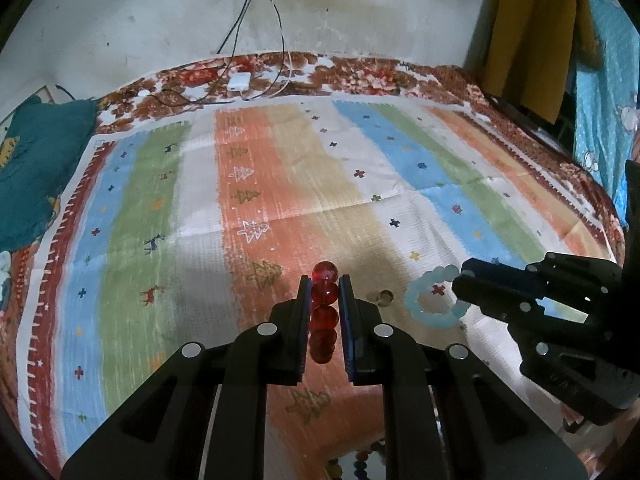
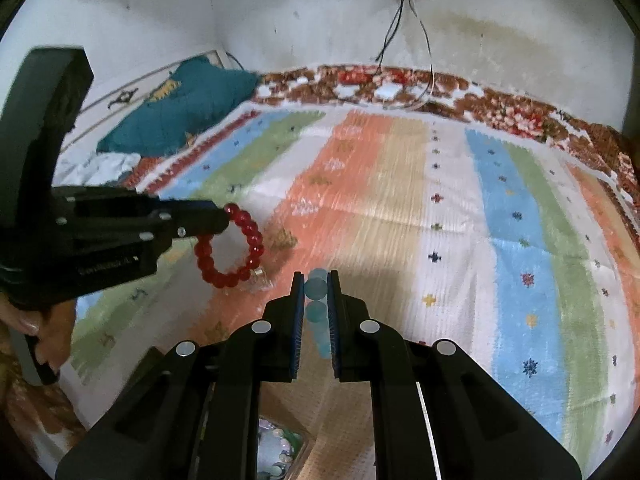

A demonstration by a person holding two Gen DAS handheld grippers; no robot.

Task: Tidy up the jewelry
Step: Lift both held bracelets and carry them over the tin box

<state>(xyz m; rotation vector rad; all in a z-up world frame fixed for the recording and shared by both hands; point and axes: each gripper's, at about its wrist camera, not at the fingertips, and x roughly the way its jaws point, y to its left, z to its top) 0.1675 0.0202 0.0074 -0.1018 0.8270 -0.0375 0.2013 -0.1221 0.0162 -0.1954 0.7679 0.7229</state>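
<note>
My left gripper (image 1: 325,280) is shut on a red bead bracelet (image 1: 324,312) and holds it above the striped cloth (image 1: 280,184). In the right wrist view that bracelet (image 2: 230,246) hangs as a ring from the left gripper (image 2: 224,216). My right gripper (image 2: 316,276) is shut on a pale blue bead bracelet (image 2: 318,312). In the left wrist view the blue bracelet (image 1: 434,300) hangs from the right gripper (image 1: 460,280) at the right.
A small clear ring-like piece (image 1: 382,297) lies on the cloth between the grippers. A box with more beads (image 2: 280,452) sits under the right gripper. A white charger (image 1: 239,81) with cables and a teal pillow (image 1: 36,168) lie on the bed.
</note>
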